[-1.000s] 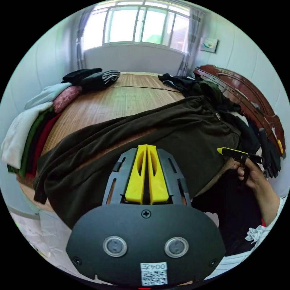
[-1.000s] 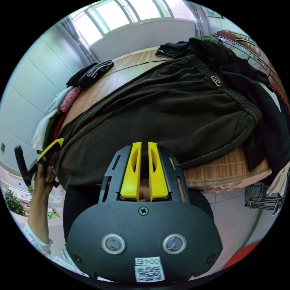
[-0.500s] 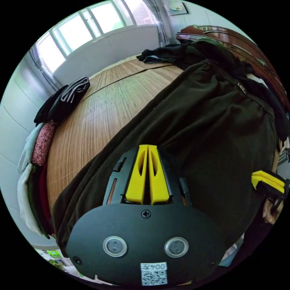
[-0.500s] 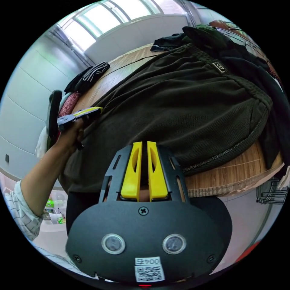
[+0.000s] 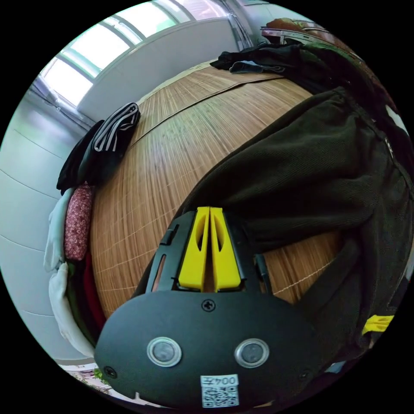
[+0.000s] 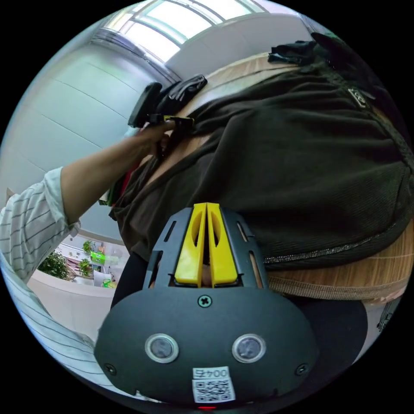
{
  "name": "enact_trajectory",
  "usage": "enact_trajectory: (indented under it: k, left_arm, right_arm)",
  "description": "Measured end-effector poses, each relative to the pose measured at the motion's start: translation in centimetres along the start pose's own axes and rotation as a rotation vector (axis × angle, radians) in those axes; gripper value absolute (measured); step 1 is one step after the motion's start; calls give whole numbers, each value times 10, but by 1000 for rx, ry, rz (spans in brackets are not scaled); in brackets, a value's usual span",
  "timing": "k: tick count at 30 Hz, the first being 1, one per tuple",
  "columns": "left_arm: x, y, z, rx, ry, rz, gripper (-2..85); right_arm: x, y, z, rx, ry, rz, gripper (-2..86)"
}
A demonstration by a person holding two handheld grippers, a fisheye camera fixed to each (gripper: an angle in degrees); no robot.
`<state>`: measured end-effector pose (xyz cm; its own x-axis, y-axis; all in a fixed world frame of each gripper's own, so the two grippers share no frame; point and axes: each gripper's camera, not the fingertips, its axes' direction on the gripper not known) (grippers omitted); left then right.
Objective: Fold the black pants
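the left gripper (image 5: 209,211), its yellow jaws pressed together at the tips, sits at the edge of a fold of the black corduroy pants (image 5: 319,172); whether cloth is actually caught between the jaws cannot be told from either view. a second ago the leg lay stretched along the near side of the bamboo-matted wooden counter (image 5: 172,146); now it is drawn up and doubled toward the waist end, leaving a strip of bare mat showing beneath the raised fold. in the right gripper view the person's forearm, in a striped sleeve, reaches across the garment with that left gripper held at the fold's far edge. the right gripper (image 6: 207,207) has narrowed from slightly parted to jaws meeting at the tips, at the near hem of the pants, just above the counter's front edge; a grip on cloth there cannot be confirmed either. judged from this, the first lengthwise fold is under way, with the leg end yet to be laid flat. a stack of folded clothes (image 5: 73,224) lines the counter's far side, and a heap of dark unfolded garments (image 5: 267,60) waits beyond the waistband.
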<state>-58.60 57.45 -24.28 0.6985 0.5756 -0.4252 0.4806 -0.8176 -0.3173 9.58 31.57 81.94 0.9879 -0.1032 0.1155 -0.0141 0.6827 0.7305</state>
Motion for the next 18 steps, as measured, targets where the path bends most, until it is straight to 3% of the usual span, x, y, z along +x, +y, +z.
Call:
enact_trajectory:
  k: [4, 8, 11, 16, 18]
  left_arm:
    - [-14, 5, -47, 100, 86, -24, 2]
    - [-13, 69, -115, 204, 147, -42, 3]
    - [6, 141, -132, 177, 156, -10, 3]
    - [22, 224, -107, 36, 227, -109, 2]
    - [31, 244, -90, -27, 157, -89, 2]
  right_arm:
    - [3, -9, -44, 228, 102, -8, -7]
    - [52, -26, -92, 361, 182, 251, -7]
    - [83, -54, -129, 400, 299, 344, -7]
    - [146, -127, -149, 209, 510, 395, -5]
    - [170, -146, -134, 20, 663, 262, -7]
